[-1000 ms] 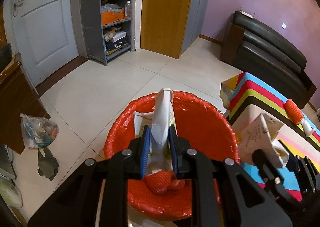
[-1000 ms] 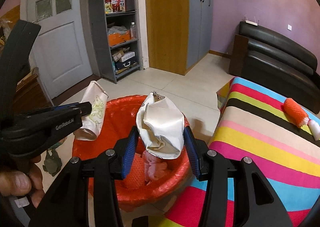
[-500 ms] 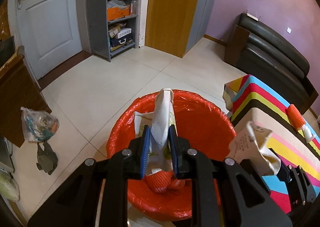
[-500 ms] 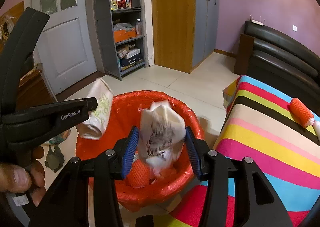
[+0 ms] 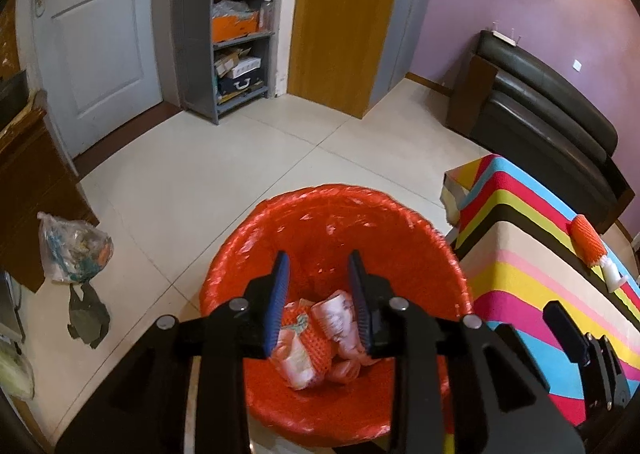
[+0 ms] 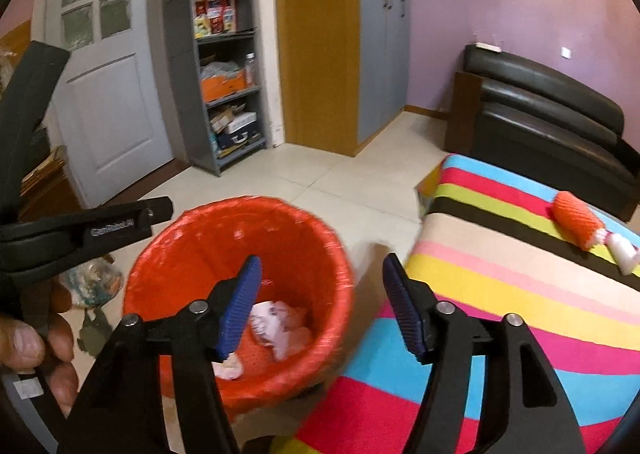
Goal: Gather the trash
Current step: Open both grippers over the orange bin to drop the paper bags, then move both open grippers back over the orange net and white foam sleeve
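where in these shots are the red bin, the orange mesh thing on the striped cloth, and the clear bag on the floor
red bin [image 5: 404, 238], left wrist view, on the far inner wall
orange mesh thing [image 6: 576, 220], right wrist view, on the middle of its netted body
clear bag [image 5: 74, 250], left wrist view, on its bulging middle

Crumpled wrappers [image 5: 336, 318] inside red bin [image 5: 360, 210]

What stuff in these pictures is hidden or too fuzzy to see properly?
- Bottom of the red bin: left wrist view, the left gripper covers some of the wrappers.
- Red bin near side: right wrist view, blurred, partly behind the right gripper.
- Packets on the grey shelf: right wrist view, print too small to read.
- Clear bag on the floor: left wrist view, contents too jumbled to name.
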The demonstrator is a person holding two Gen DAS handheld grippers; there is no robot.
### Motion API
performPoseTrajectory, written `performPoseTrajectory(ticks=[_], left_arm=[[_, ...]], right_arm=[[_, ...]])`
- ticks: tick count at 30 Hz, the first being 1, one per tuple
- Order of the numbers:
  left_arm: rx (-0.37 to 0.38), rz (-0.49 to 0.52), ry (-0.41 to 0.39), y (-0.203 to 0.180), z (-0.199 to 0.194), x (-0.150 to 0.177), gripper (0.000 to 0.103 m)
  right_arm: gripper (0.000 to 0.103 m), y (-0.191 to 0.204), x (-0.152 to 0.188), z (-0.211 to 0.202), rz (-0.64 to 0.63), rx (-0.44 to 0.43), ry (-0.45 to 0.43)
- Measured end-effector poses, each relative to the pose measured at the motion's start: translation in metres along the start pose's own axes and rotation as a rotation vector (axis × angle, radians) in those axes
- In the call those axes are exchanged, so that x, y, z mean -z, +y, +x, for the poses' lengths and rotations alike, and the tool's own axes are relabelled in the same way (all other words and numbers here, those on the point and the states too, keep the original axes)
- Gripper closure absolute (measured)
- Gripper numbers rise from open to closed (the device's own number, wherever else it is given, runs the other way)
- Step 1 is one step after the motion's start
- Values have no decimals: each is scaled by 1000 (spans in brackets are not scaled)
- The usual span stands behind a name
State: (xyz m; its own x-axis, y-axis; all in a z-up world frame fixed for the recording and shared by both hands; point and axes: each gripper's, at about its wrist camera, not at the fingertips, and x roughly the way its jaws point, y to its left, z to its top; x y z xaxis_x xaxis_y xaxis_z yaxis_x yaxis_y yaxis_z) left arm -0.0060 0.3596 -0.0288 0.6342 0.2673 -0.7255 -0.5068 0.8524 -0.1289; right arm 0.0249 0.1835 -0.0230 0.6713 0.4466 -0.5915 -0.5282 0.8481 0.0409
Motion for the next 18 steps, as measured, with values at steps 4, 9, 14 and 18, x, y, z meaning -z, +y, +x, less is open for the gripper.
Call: performPoseTrajectory(ticks=[4,9,14,18], left_arm=[[29,45,-36,-24,-4,-2,68],[82,122,-78,-62,-10,-2,68],[148,160,-120,-102,-15,-1,62],[187,180,-191,-138,-20,2,56]], right_arm=[[40,-31,0,-5,27,44,-11],[38,-72,0,-17,52,102,-37],[38,-113,-1,-27,79,152,-55],[38,-153,0,-36,96,201,-71]])
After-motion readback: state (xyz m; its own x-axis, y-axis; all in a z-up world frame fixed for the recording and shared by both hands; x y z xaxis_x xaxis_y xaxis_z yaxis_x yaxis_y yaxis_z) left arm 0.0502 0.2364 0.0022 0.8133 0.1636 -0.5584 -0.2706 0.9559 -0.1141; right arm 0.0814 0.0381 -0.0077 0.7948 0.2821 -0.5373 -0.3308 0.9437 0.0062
